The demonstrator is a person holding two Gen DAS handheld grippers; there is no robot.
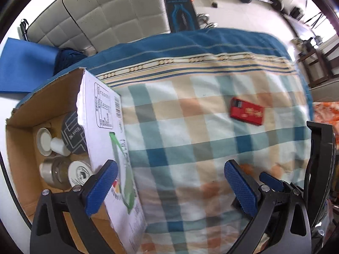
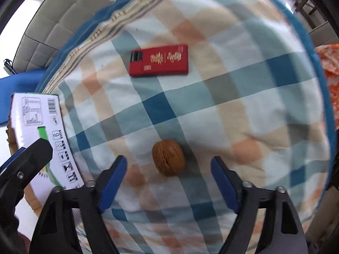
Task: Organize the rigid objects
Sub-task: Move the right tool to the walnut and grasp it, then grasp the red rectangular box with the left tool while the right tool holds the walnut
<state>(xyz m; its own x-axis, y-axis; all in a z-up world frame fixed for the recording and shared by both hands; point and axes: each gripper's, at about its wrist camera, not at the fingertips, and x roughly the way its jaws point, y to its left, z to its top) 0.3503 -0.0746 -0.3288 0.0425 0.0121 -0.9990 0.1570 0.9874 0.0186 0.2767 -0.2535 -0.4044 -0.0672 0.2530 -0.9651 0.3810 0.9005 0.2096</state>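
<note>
- Checked blanket (image 2: pixel 211 110) on the bed carries my remaining items.
- Right gripper (image 2: pixel 168 169) straddles the walnut (image 2: pixel 168 157), unclenched.
- Left gripper (image 1: pixel 170 187) released, empty.
- Cardboard box (image 1: pixel 19 110) beside it holds jars; red pack (image 2: pixel 159 60) ahead remains.

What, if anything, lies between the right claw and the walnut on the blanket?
Nothing visible. The walnut lies on bare blanket just ahead of the open right claw, between its fingers; the red box sits well beyond.

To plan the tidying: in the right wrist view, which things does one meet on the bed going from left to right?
Cardboard box → red packet → walnut, the last between the open right gripper fingers.
</note>
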